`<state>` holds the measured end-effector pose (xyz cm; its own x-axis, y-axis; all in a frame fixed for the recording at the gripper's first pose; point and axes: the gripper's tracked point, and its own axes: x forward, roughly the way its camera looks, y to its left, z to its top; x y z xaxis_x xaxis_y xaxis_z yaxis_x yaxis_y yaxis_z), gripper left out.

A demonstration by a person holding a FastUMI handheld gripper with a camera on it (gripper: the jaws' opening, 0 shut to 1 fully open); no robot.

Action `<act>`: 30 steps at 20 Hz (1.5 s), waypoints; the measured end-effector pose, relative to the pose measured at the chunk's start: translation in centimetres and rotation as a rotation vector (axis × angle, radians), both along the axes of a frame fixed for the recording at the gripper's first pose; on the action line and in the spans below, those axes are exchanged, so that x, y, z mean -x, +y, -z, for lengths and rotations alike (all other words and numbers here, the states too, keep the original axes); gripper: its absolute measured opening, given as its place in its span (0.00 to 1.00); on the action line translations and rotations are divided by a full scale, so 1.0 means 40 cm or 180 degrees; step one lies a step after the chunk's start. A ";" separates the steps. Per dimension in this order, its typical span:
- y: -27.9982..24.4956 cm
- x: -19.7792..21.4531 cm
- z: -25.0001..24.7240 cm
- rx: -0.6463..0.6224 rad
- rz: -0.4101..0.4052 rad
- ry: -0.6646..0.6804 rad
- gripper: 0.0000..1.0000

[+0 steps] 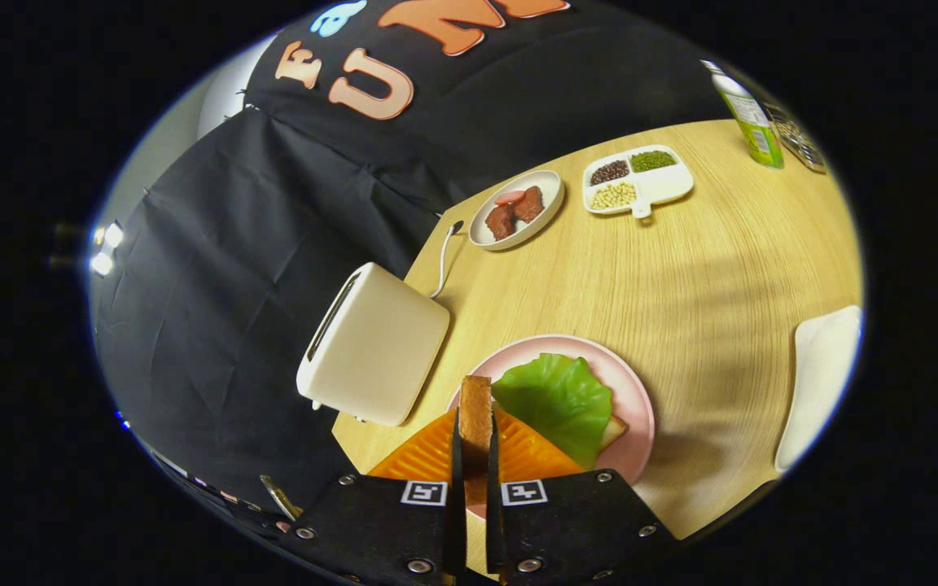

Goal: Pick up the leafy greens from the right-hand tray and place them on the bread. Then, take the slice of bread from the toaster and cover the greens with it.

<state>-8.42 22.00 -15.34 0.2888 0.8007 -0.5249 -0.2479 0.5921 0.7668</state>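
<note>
My gripper [475,443] is shut on a slice of bread [475,411], which stands on edge between the two fingers and sticks out ahead of them. Just beyond and to the right of the fingers lies a green leaf [557,397] on a lower slice of bread [613,430], on a pink plate [636,391]. To the left of the plate stands the white toaster [375,346], its slot facing away to the left. The held slice hovers above the plate's left side.
A white tray [821,378] sits at the right of the wooden table [681,277]. Farther back are a plate of brown meat pieces [518,210], a divided dish of beans [637,181] and a green-labelled bottle [750,118]. The toaster's cable [443,259] trails behind it.
</note>
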 end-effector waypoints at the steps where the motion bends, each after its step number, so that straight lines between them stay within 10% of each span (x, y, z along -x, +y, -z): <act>1: -0.006 -0.003 0.005 -0.0003 0.0039 -0.0005 0.10; 10: -0.044 -0.004 0.065 0.0135 0.0308 -0.0107 0.12; 30: -0.167 -0.109 -0.071 0.0927 0.0791 -0.1648 0.70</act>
